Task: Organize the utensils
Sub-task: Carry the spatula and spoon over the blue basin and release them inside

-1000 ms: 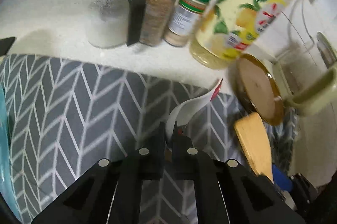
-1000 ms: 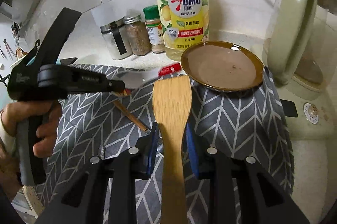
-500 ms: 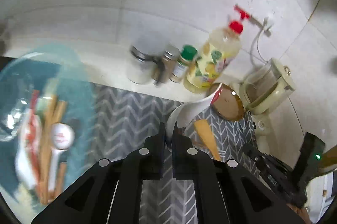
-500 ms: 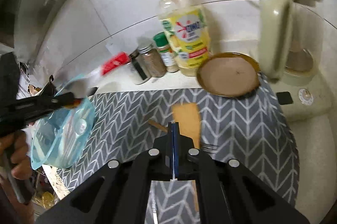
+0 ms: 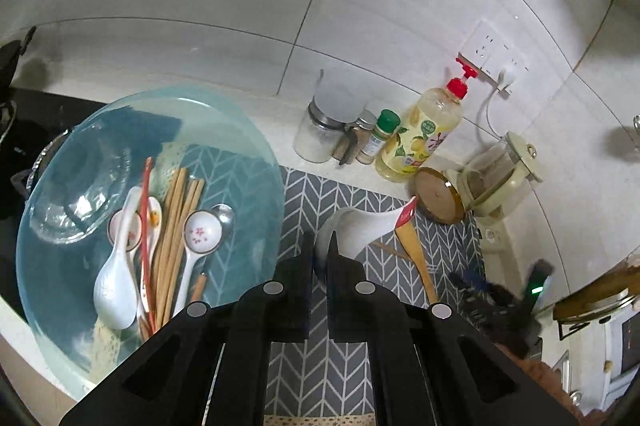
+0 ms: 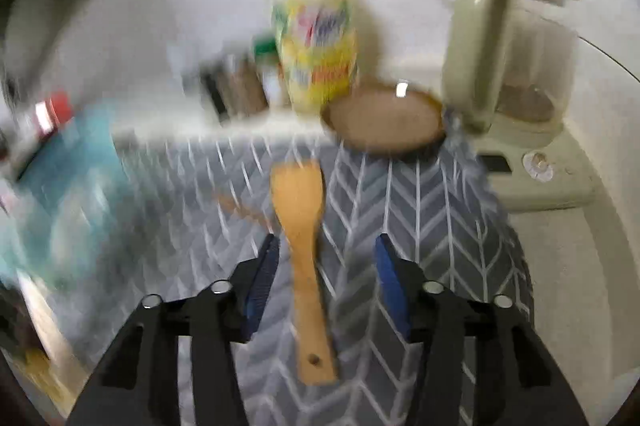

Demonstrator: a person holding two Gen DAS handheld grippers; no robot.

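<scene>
The left gripper (image 5: 319, 258) is pinching the big white spoon (image 5: 362, 226) in closed jaws, up over the mat (image 5: 352, 201). The blue bowl (image 5: 248, 145) is sitting at 9 o'clock, already holding spoons and chopsticks (image 5: 176, 226). I think it should lower the spoon in gently. The right gripper (image 6: 326, 266) is opening its jaws around the wooden spatula (image 6: 302, 222) without squeezing it. It should close on the thin handle.
</scene>
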